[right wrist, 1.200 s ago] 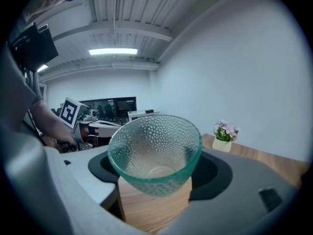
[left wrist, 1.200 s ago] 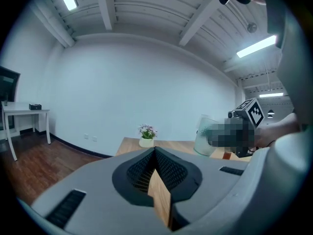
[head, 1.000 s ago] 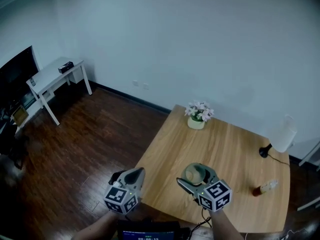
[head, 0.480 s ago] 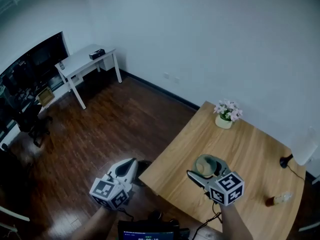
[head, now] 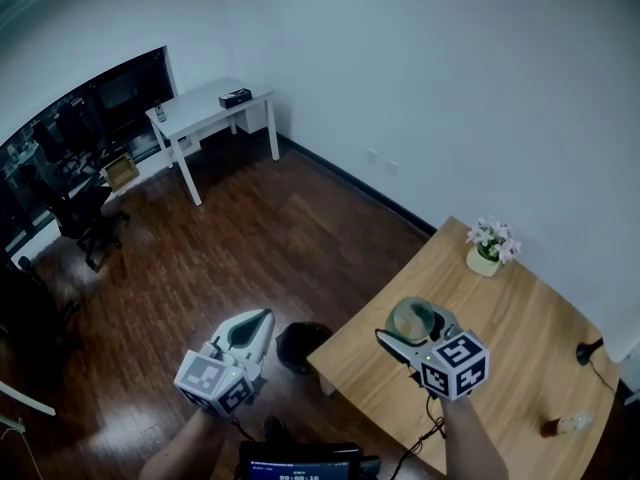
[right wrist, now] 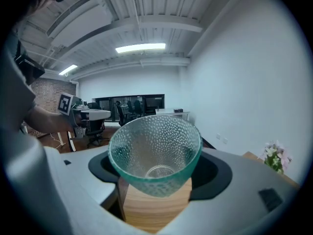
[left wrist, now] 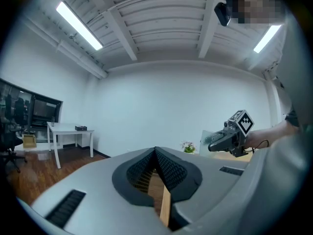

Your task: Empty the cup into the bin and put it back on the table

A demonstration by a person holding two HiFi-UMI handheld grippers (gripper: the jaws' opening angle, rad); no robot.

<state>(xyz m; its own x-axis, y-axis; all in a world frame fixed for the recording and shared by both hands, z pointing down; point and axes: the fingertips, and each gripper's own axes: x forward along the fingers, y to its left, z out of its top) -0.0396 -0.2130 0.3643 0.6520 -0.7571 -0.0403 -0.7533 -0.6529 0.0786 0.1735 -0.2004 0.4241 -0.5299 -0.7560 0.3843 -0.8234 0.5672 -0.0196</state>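
- The right gripper (head: 408, 334) was clamped on the cup (head: 413, 319), one jaw on each side of its wall.
- In the right gripper view the cup (right wrist: 155, 151) was clear, dimpled glass with a greenish rim. It sat between the jaws of the right gripper (right wrist: 155, 182) with its mouth tipped toward the camera, and nothing could be seen inside it.
- In the head view the cup was held above the near corner of the wooden table (head: 500, 318), off its surface.
- The left gripper (head: 257, 321) was held over the dark wood floor (head: 250, 238), to the left of the table. In its own view the jaw tips of the left gripper (left wrist: 155, 152) met, with nothing between them.
- The bin (head: 300, 346), round and black, stood on the floor just beside the table's corner. In the head view it showed between the two grippers.
- A small pot of flowers (head: 490, 248) stood near the table's far edge, well apart from the cup.
- A white desk (head: 205, 111) stood by the far wall.
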